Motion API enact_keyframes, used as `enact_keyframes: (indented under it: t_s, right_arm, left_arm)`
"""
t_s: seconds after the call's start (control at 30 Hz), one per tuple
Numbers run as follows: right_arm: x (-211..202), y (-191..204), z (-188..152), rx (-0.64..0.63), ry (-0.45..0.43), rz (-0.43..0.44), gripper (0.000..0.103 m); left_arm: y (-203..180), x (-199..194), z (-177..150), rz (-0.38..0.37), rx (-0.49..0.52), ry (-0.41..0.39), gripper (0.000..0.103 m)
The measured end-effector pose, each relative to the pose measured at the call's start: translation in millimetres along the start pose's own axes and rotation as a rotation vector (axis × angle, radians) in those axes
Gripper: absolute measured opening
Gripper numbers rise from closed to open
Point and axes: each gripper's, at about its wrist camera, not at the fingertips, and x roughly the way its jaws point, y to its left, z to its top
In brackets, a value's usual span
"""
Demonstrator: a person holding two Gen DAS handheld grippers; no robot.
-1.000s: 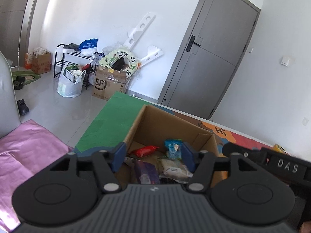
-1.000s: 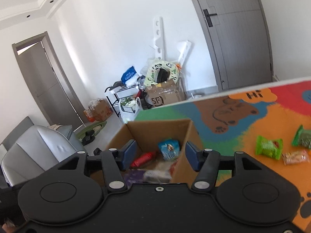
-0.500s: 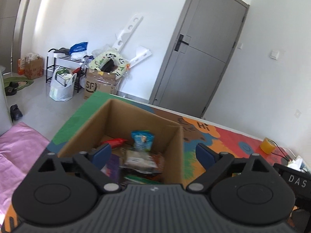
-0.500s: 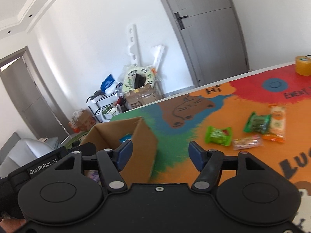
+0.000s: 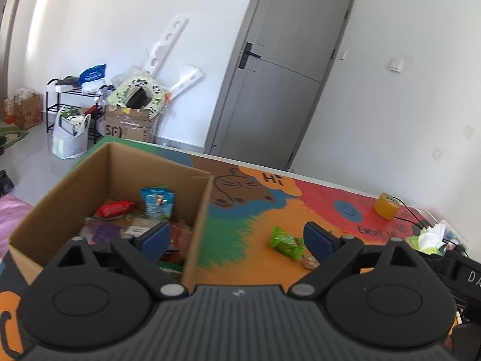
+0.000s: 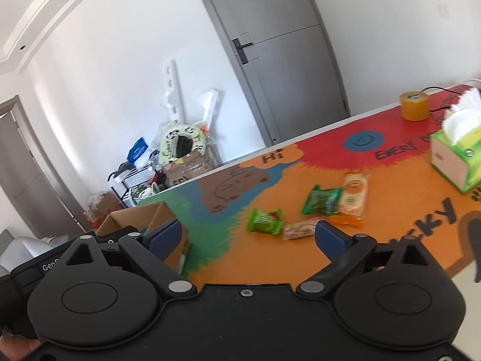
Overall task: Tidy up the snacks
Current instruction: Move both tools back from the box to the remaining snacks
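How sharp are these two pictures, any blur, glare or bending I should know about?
Left wrist view: fisheye bends the grey door; the cardboard box and the snacks inside it are slightly soft. Right wrist view: smear on the colourful mat and the bright green packet; the tissue box is washed pale by daylight; corners darken.

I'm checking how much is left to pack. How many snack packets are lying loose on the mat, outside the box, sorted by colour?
Green packets: 2 (light green packet, dark green packet)
Beige and orange packets: 1 (beige packet)
Clear packets with pale brown contents: 1 (clear packet)
Total: 4
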Motion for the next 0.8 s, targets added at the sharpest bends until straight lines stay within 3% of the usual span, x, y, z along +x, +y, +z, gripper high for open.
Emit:
enact_keyframes:
  t_s: [0.8]
  right_arm:
    - [-7, -63, -5, 0.072, 0.005, -0.041, 0.099]
  left_arm:
    - [-49, 27, -15, -0.04, 0.079, 0.048, 0.094]
